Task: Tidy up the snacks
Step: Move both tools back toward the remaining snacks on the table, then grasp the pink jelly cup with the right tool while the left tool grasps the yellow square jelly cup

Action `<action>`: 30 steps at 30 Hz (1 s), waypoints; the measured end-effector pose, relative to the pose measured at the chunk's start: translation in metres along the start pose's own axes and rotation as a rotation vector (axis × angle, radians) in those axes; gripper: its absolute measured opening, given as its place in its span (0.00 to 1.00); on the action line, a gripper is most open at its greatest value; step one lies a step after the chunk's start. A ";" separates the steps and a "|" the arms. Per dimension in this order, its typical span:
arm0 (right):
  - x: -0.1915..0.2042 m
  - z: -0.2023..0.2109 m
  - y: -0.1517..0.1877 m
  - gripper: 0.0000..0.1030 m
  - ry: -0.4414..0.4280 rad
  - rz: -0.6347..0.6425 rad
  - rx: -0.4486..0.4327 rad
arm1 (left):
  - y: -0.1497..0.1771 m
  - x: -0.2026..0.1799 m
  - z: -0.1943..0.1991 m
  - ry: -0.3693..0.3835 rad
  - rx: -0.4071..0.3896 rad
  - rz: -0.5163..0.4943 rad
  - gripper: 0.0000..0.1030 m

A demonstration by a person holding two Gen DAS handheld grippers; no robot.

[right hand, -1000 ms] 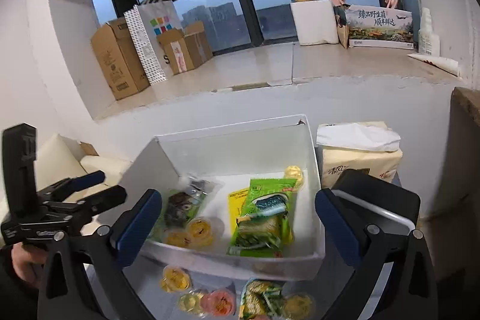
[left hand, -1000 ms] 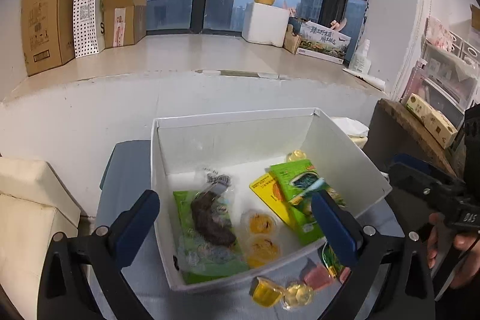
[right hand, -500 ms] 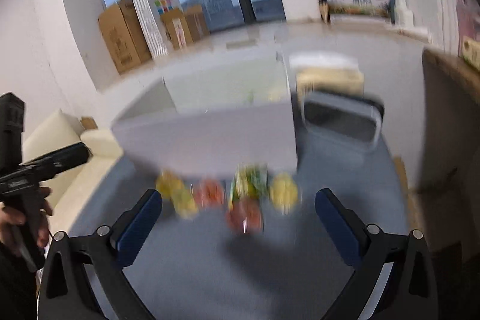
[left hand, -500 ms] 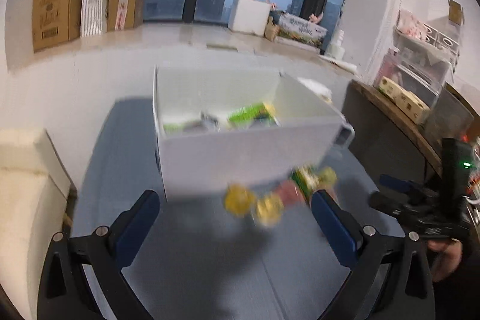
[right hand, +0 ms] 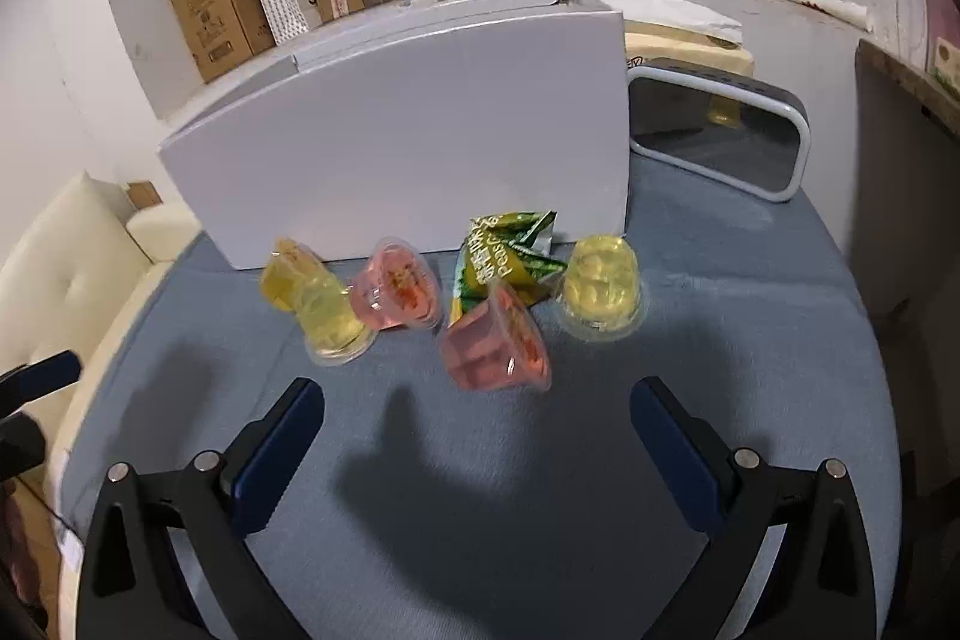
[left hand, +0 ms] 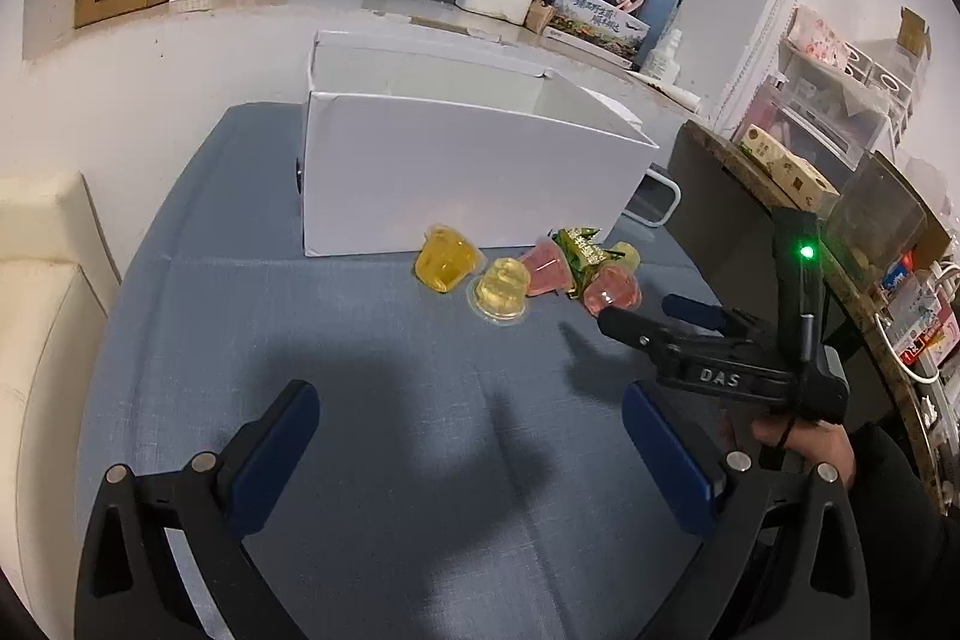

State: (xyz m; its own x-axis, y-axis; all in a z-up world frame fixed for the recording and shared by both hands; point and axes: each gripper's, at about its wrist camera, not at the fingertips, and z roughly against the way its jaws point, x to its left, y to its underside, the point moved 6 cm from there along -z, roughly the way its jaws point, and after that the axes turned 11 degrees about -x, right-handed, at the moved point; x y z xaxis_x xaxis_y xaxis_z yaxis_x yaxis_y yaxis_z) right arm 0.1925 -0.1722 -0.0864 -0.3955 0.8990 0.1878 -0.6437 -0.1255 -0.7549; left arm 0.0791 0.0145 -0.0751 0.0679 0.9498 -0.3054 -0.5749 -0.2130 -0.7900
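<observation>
Blue-grey tabletop (right hand: 480, 490): both grippers hover low over it, left gripper (left hand: 474, 448) and right gripper (right hand: 480, 436) each spread wide, holding nothing. Beyond lie two pink jelly cups (right hand: 495, 346), three yellow jelly cups (right hand: 600, 289) and one green snack packet (right hand: 510, 259), clustered against one white box (right hand: 408, 130).

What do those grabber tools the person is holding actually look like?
Both tongs are black frames with silver bolts and dark blue finger pads. The right tongs, seen from the left tongs, read "DAS", carry a green light and a cable; the hand wears a dark sleeve.
</observation>
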 end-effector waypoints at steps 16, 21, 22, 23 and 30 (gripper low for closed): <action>-0.005 -0.026 -0.002 0.64 -0.016 -0.012 0.037 | 0.009 -0.002 -0.012 0.002 0.040 0.011 1.00; -0.005 -0.031 -0.004 0.40 0.013 0.020 0.057 | 0.010 -0.001 -0.020 -0.010 0.057 0.012 1.00; -0.007 -0.029 -0.004 0.40 0.001 0.006 0.055 | 0.010 0.000 -0.023 -0.009 0.061 0.015 1.00; -0.009 -0.026 -0.004 0.39 0.001 0.000 0.049 | 0.008 0.001 -0.028 -0.011 0.064 0.020 1.00; -0.010 0.002 0.004 0.32 -0.033 -0.021 0.018 | -0.015 0.011 -0.068 -0.093 0.070 0.067 1.00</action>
State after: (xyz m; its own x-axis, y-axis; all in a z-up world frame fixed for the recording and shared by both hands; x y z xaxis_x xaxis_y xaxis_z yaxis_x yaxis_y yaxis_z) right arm 0.1926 -0.1827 -0.0899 -0.4034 0.8872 0.2240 -0.6634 -0.1150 -0.7394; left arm 0.1435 0.0127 -0.1029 -0.0466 0.9516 -0.3037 -0.6310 -0.2637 -0.7296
